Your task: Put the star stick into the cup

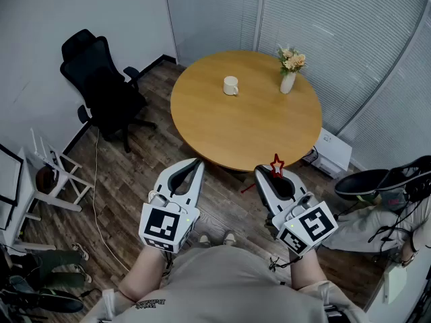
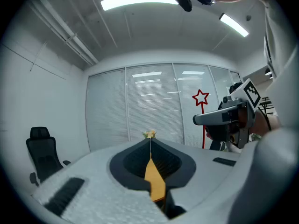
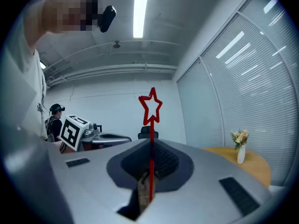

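Fingers of the right gripper point(image 3: 150, 143) are pressed fully together on the thin red stem of the star stick point(image 3: 151, 157), which stands upright between them. The star rises clear above the tips, and a short length of stem shows below the grip in the head view. Beside it, at lower centre of the head view, the left gripper point(image 1: 195, 163) is also closed, with nothing between its fingers.

The stick sits at lower right of centre in the head view, just off the near edge of the round wooden counter point(image 1: 249, 126) and over the plank floor point(image 1: 135, 173). The white cup point(image 1: 231, 85) waits on the counter's far half, in the upper middle of the frame and well apart from the stick. A vase of flowers point(image 1: 288, 79) stands off to the cup's right.

The stick is a slim, straight red rod topped by a hollow five-point star in outline. It looks very light and fairly stiff, probably plastic or wire. A rod this thin could swivel or slip in a flat grip. The stem is the sound place to hold it, not the open star. A hold partway up, as here, leaves the lower end free to enter the cup.
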The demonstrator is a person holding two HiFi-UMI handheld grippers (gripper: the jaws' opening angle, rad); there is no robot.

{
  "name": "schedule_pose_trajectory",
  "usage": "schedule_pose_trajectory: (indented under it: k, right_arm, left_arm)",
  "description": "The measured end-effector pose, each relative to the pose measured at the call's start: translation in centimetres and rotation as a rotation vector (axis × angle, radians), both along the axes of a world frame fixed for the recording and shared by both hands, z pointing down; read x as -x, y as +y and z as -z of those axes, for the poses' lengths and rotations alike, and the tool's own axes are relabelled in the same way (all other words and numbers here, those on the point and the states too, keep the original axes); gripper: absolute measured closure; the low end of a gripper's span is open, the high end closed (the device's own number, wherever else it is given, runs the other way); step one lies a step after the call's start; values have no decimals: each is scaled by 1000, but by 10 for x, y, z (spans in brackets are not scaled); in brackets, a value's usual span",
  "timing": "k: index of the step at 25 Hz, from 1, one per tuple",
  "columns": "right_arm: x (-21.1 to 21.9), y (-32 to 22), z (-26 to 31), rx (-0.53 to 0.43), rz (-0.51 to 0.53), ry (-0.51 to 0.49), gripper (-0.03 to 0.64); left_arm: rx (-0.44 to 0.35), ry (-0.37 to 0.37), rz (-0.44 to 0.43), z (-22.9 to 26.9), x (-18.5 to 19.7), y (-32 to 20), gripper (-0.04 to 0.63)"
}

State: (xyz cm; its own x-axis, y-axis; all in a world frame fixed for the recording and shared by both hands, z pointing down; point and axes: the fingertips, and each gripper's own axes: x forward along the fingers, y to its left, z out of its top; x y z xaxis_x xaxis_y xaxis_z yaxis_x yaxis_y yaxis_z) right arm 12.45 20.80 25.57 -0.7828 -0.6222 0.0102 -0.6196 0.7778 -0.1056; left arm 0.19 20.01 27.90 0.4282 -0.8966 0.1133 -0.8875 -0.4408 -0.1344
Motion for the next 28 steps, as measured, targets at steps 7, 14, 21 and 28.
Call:
schedule_pose_trajectory:
  k: [7,14,21,28]
  right_arm:
    - [-2,-2,0,-17,-14,-3,586]
    - [-2,-8,0,-16,-5,-7,586]
    - [-7,-10,-1,-15,9,-3,586]
    - [-24,-37,-5,-10,28,-4,586]
  left_arm:
    - [4,-1,-5,-7,-1,2,572]
    - [9,5,-4,-8,-5,-2,572]
    - [15,-4,-7,-11,-14,-2,572]
    - [23,-16,12,-14,-30,-24,572]
